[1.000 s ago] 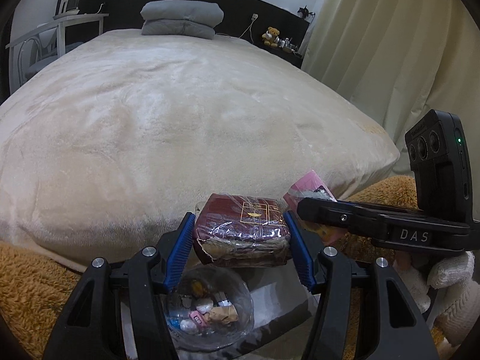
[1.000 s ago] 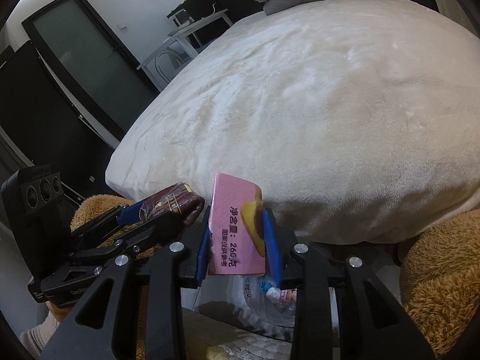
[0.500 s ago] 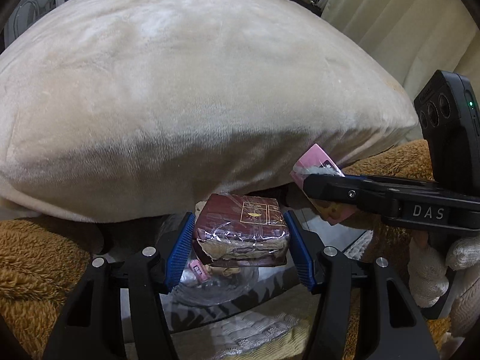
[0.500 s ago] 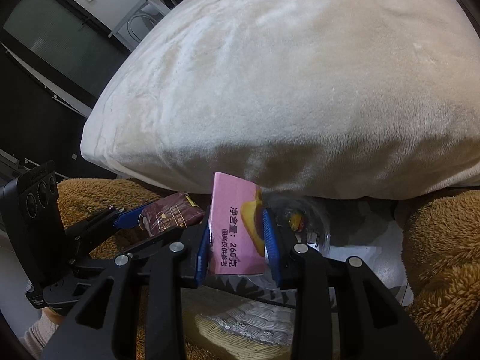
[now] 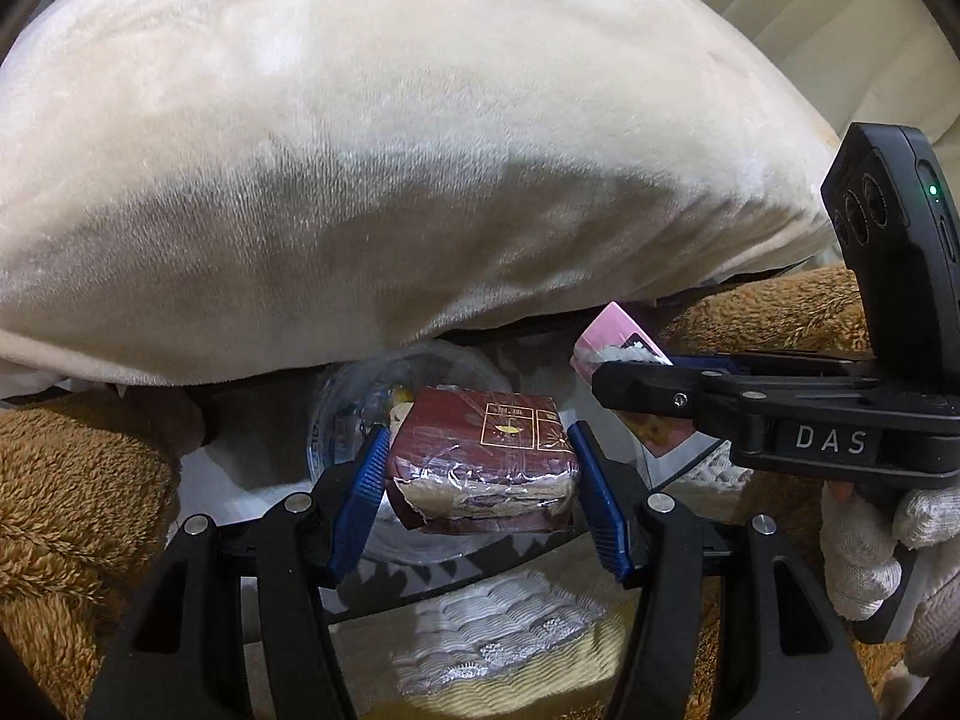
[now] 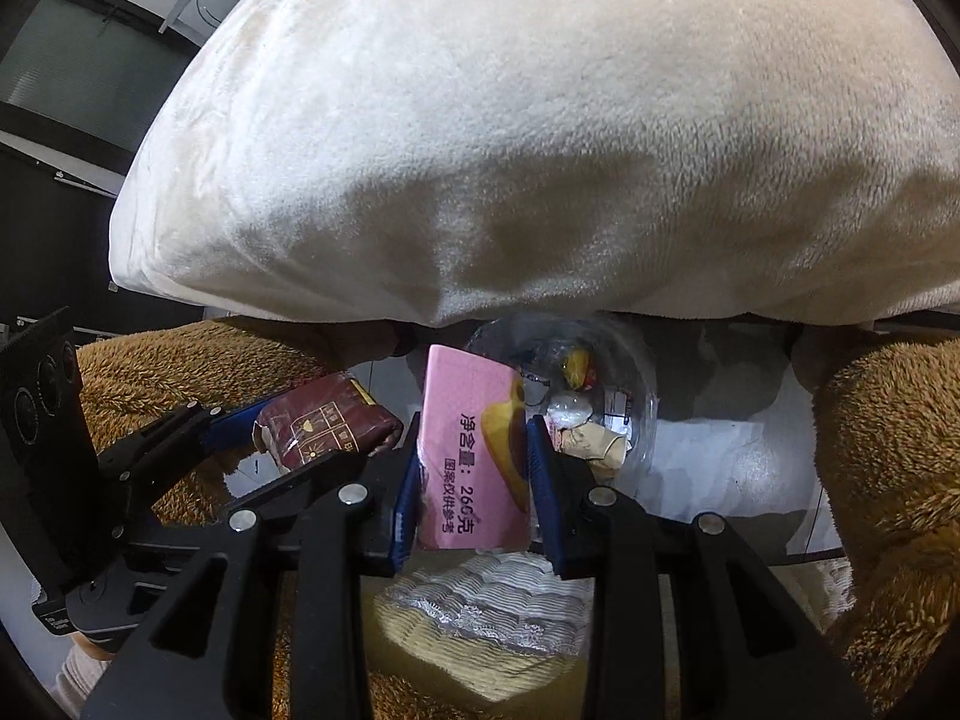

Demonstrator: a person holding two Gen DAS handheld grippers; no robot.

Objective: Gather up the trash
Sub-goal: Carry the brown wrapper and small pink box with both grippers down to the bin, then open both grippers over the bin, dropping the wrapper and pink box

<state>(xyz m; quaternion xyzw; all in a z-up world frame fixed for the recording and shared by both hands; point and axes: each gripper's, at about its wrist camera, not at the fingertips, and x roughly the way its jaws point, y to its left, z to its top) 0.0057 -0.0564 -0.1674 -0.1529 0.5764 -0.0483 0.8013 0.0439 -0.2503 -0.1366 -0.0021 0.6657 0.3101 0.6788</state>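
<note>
Trash in both claws: the left claw (image 5: 477, 471) pinches a dark maroon plastic-wrapped packet with gold print and a torn pale end (image 5: 486, 459), blue pads pressed on both of its sides. The right claw (image 6: 471, 483) is pressed together on a flat pink packet with black printed characters and a yellow picture (image 6: 471, 450), held upright between its blue pads. Both packets hang over a clear round plastic bowl (image 6: 636, 420) holding small crumpled wrappers, which sits on a white worktop (image 6: 732, 468). A cream plush bed cover (image 5: 390, 150) bulges behind. Brown fuzzy fabric (image 6: 888, 456) flanks the worktop. A white knit-gloved hand (image 5: 870, 546) grips the right claw's handle.
</note>
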